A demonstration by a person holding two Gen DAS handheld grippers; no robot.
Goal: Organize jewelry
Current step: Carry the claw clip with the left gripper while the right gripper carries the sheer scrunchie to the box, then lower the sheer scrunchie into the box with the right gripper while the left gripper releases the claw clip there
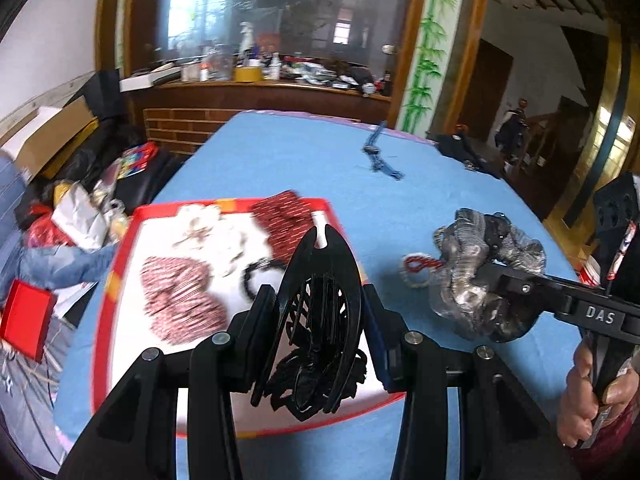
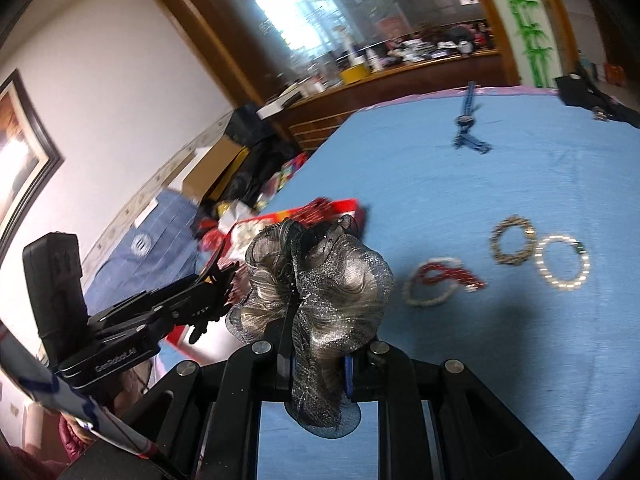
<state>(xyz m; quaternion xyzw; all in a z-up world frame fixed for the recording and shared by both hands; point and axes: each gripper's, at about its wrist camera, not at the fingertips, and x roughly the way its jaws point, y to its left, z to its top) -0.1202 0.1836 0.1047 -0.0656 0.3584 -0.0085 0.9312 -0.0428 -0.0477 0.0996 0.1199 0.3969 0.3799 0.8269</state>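
Note:
My left gripper (image 1: pixel 316 312) is shut on a large black hair claw clip (image 1: pixel 320 320), held over the red-rimmed white tray (image 1: pixel 120 240). The tray holds red patterned scrunchies (image 1: pixel 180 304), pale jewelry pieces (image 1: pixel 200 228) and a black ring-shaped piece (image 1: pixel 256 276). My right gripper (image 2: pixel 316 360) is shut on a silver-grey glittery scrunchie (image 2: pixel 320 280), lifted above the blue cloth; in the left wrist view the same scrunchie (image 1: pixel 472 264) hangs right of the tray. A red bracelet (image 2: pixel 444 274), a white bead bracelet (image 2: pixel 424 300), a dark bead bracelet (image 2: pixel 514 240) and a pearl bracelet (image 2: pixel 564 262) lie on the cloth.
A blue cloth (image 1: pixel 300 160) covers the table. A blue strap-like item (image 1: pixel 380 152) lies toward the far edge, and a black bag (image 1: pixel 464 148) sits at the far right corner. Boxes, bags and a red box (image 1: pixel 24 316) clutter the floor to the left.

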